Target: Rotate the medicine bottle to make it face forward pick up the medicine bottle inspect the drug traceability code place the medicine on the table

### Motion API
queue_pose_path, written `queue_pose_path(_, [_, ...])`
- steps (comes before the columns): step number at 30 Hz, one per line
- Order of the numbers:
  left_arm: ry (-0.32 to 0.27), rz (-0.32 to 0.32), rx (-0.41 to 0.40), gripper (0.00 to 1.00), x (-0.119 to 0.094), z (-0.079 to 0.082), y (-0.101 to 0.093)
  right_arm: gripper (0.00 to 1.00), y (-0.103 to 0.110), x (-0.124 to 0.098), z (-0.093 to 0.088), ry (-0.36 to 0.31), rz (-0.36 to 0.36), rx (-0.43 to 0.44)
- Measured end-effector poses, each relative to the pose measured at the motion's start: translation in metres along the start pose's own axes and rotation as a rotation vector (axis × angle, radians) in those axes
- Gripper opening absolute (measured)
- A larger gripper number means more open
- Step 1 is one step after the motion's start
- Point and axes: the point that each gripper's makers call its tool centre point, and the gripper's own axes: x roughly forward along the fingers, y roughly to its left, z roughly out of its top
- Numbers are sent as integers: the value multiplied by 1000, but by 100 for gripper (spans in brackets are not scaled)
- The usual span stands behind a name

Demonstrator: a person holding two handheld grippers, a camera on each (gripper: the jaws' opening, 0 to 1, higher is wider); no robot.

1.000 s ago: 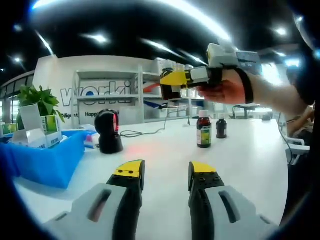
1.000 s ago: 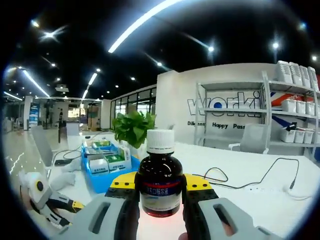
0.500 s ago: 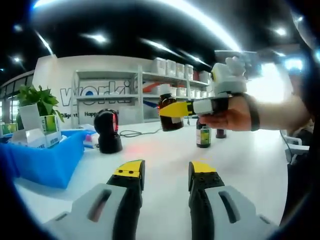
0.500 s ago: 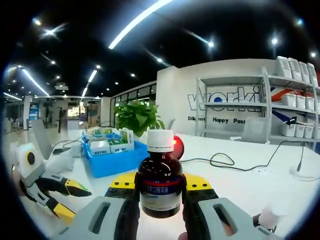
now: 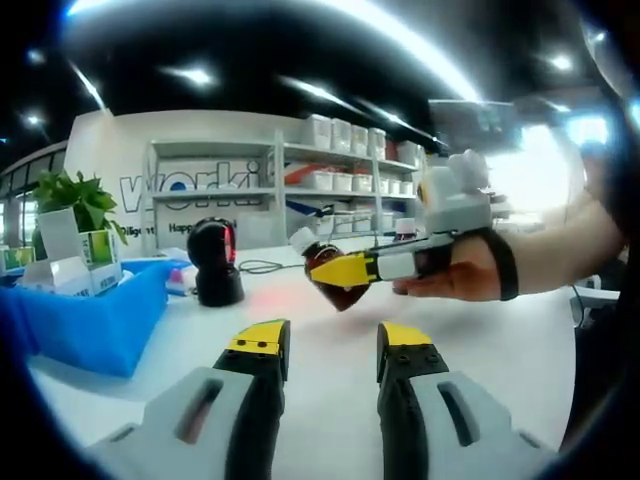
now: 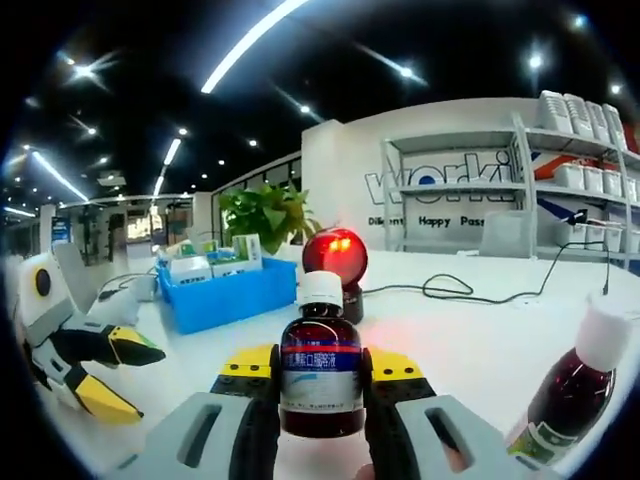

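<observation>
**Bottle held before the scanner**

The right gripper point(image 6: 320, 372) is clamped on a brown medicine bottle point(image 6: 320, 375), its jaws pressing both sides of the body. In the right gripper view the bottle stands upright between the yellow pads, white cap up and the blue-and-white label facing the camera. In the left gripper view the same gripper point(image 5: 345, 269) comes in from the right, gripped by a hand point(image 5: 462, 283), and the bottle point(image 5: 330, 275) leans with its cap towards the scanner.

Just beyond the bottle stands the scanner point(image 6: 335, 262), its round head glowing red; from the left gripper it is ahead and to the left point(image 5: 216, 262), with a reddish patch of light on the table point(image 5: 300, 330) between it and the bottle. A cable point(image 6: 470, 290) trails off to the scanner's right.

To the right of the right gripper, close by, a second bottle point(image 6: 567, 385) appears tilted at the edge of the view. A blue bin point(image 6: 228, 292) with boxes sits ahead and to its left.

The left gripper point(image 5: 330, 348) has its jaws apart, holding nothing, low over the table; it appears at the far left of the right gripper view point(image 6: 118, 375), also spread.
</observation>
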Motion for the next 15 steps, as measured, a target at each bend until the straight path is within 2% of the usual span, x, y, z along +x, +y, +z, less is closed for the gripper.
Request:
queue_pose_path(2, [1,0,-1,26,0,0,0,27,-3,1,-5,18,-5,12])
queue_pose_path(7, [1,-2,-1,26,0,0,0,24,-3,1,-2,3,-5,12])
queue_pose_path(8, [1,-2,-1,26,0,0,0,8,-5,0,9,-48,-18,21])
queue_pose_path(9, [1,-2,-1,26,0,0,-1,0,-9,-4,5,-21,-68,79])
queue_pose_path(10, [0,-1,-1,26,0,0,-1,0,-12,1,6,-2,-57,10])
queue_pose_path(11, [-1,0,-1,26,0,0,-1,0,-10,5,9,-9,-40,15])
queue_pose_path(12, [-1,0,-1,26,0,0,-1,0,-7,3,14,-44,-31,58])
queue_pose_path(15, [-2,2,0,26,0,1,-1,0,-10,-1,16,-50,-53,-35])
